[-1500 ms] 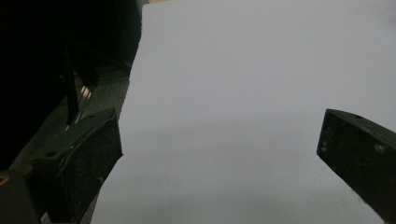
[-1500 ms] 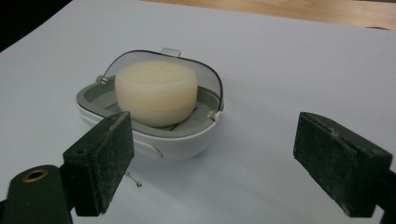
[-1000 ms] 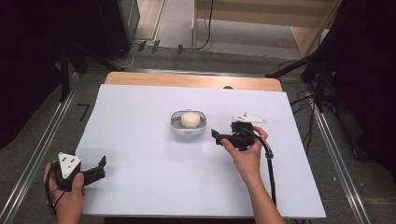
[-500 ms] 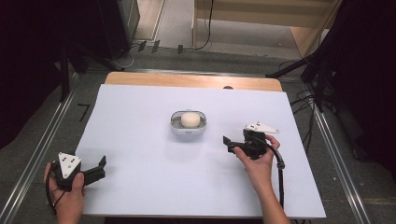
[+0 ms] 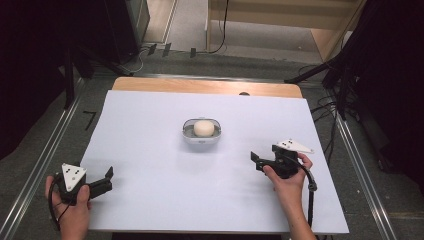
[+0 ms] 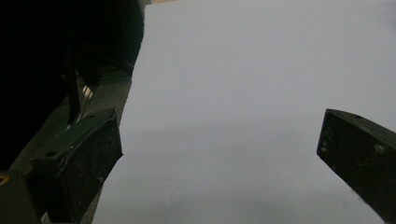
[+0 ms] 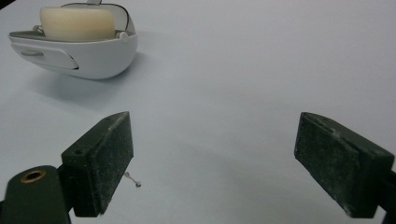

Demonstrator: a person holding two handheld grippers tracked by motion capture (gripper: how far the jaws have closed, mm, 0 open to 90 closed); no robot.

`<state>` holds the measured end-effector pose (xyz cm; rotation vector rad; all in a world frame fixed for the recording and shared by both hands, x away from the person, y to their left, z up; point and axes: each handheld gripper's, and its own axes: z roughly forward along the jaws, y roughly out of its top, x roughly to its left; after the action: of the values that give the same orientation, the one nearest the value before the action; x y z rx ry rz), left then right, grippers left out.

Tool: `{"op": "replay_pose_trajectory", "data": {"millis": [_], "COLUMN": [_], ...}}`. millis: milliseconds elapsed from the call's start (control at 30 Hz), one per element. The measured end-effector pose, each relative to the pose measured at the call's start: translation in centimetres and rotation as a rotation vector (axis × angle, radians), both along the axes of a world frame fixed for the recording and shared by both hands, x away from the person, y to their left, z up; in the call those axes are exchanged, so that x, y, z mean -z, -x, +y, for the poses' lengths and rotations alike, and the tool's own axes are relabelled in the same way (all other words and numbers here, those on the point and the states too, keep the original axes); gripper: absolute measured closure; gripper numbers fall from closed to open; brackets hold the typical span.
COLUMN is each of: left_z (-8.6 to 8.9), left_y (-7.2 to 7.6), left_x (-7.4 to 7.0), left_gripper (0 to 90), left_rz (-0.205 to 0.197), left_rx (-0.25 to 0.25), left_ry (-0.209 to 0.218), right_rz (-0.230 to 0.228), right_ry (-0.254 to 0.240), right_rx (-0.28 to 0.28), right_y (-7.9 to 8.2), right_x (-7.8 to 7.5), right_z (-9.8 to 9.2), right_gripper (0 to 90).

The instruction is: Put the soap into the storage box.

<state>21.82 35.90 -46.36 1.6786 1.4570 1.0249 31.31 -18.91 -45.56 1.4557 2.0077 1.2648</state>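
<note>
Looks finished or nearly so: cream round block [image 5: 203,128] seated in the white holder [image 5: 201,138] at mid-tabletop [image 5: 150,200], nothing else left out. Right gripper [image 5: 256,160] near the right edge, jaws apart and empty, clear of the holder. Left gripper [image 5: 108,175] at the near left corner, jaws apart, empty.

white dish [image 5: 201,136] holding a pale bar of soap [image 5: 203,128] mid-table; left gripper [image 5: 106,179] near corner, right gripper [image 5: 256,160] well right of dish.
</note>
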Motion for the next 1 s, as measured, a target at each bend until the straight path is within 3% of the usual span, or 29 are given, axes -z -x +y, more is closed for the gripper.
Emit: {"op": "replay_pose_trajectory", "data": {"millis": [567,667,1000], "left_z": [0.0,0.1,0.1], "left_y": [-0.1,-0.1,-0.1], "left_x": [0.0,0.0,0.0], "left_gripper": [0.5,0.4,0.5], "left_rz": [0.006,0.004,0.006], "left_rx": [0.008,0.008,0.008], "left_ry": [0.003,0.005,0.007], "right_rz": [0.013,0.014,0.008], "right_ry": [0.016,-0.005,0.005], "right_rx": [0.034,0.037,0.084], "right_y": [2.3,2.7,4.1], "right_x": [1.8,1.9,2.0], "right_z": [-3.3,-4.0,-6.8], "right_gripper": [10.9,10.3,10.2]}}
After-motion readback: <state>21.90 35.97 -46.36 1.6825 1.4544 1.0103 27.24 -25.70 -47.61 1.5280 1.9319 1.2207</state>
